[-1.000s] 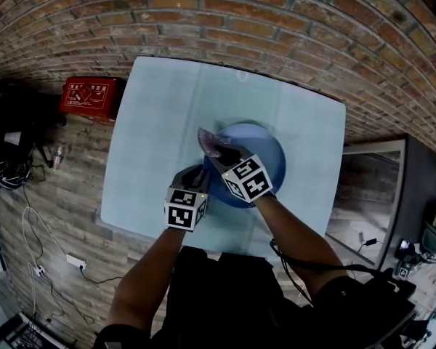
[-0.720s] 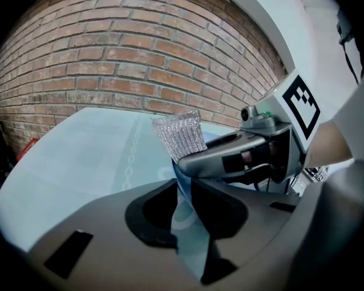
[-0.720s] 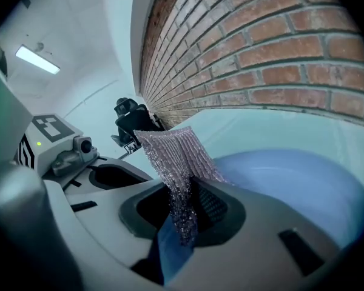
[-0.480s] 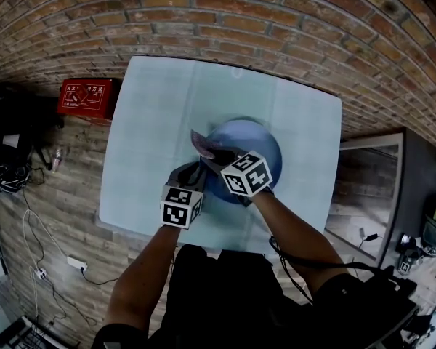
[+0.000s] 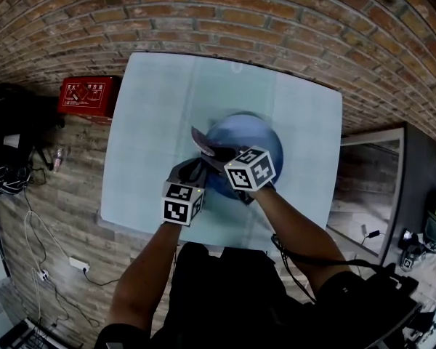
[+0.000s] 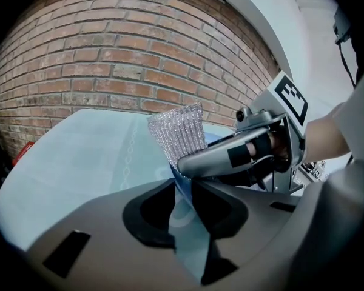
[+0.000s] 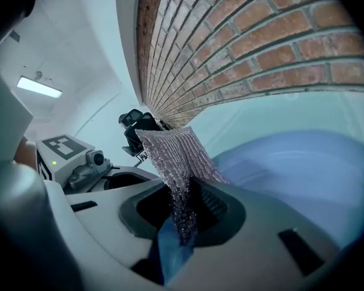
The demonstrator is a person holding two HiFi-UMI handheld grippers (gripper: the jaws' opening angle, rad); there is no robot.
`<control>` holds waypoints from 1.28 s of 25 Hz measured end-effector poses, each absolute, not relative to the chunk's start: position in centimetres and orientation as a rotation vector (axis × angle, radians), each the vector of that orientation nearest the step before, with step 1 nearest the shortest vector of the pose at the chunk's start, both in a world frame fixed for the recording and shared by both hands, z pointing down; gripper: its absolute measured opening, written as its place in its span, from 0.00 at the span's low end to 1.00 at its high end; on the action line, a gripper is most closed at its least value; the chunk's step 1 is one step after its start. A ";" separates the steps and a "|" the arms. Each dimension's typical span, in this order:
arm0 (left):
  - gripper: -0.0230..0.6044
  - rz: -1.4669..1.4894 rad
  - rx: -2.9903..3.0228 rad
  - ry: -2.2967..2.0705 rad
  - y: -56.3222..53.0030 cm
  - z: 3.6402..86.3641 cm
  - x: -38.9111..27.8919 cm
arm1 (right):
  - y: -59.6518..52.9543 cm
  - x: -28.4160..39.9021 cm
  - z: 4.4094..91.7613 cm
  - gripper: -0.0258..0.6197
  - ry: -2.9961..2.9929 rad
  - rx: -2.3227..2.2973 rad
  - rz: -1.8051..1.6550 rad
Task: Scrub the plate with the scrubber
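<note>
Pinching the rim of a round, smooth blue plate point(image 5: 256, 135) in the tightly closed jaws of the left gripper point(image 5: 200, 169), at the plate's near-left edge. Clenching a silvery knitted-mesh scrubber point(image 5: 201, 141) in the right gripper point(image 5: 216, 154), its jaws closed on the lower end and the rectangular sheet standing up over the plate's left edge, just beside the other gripper. Plate set near the middle of a pale, glossy square table point(image 5: 156, 115). Beyond the plate, a red-brick wall point(image 5: 240, 13). Left of the plate and off the table, a red box point(image 5: 87, 97) with white print on a wood-plank floor point(image 5: 65, 173), with dark cables point(image 5: 11, 174) farther left.
</note>
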State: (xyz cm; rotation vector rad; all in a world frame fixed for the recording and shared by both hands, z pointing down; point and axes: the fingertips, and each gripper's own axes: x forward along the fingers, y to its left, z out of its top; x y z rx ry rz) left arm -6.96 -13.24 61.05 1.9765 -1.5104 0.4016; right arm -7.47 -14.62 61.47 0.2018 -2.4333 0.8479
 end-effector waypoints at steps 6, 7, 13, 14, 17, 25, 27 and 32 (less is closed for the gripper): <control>0.18 0.433 1.912 -1.504 -12.4 61.8 -7.1 | -15.3 -6.3 59.9 0.18 -2.464 0.179 0.597; 0.17 0.432 1.907 -1.514 -13.0 61.7 -7.3 | -16.2 -6.2 59.0 0.17 -2.471 0.183 0.541; 0.15 0.456 1.867 -1.516 -13.0 61.8 -7.0 | -17.6 -4.0 56.4 0.16 -2.431 0.087 0.176; 0.14 0.456 1.860 -1.521 -13.3 61.8 -7.0 | -18.1 -3.5 55.9 0.15 -2.413 0.078 0.109; 0.13 0.442 1.838 -1.546 -14.1 61.6 -7.5 | -20.3 -2.3 54.5 0.15 -2.351 0.072 -0.122; 0.11 0.431 1.807 -1.572 -14.1 61.7 -7.3 | -23.6 2.3 56.9 0.15 -2.068 -0.006 -0.639; 0.11 0.424 1.801 -1.589 -14.1 61.6 -7.6 | -24.0 2.6 57.6 0.15 -2.007 -0.034 -0.746; 0.11 0.437 1.797 -1.603 -13.8 61.7 -7.6 | -23.9 3.9 60.3 0.15 -1.771 -0.141 -1.070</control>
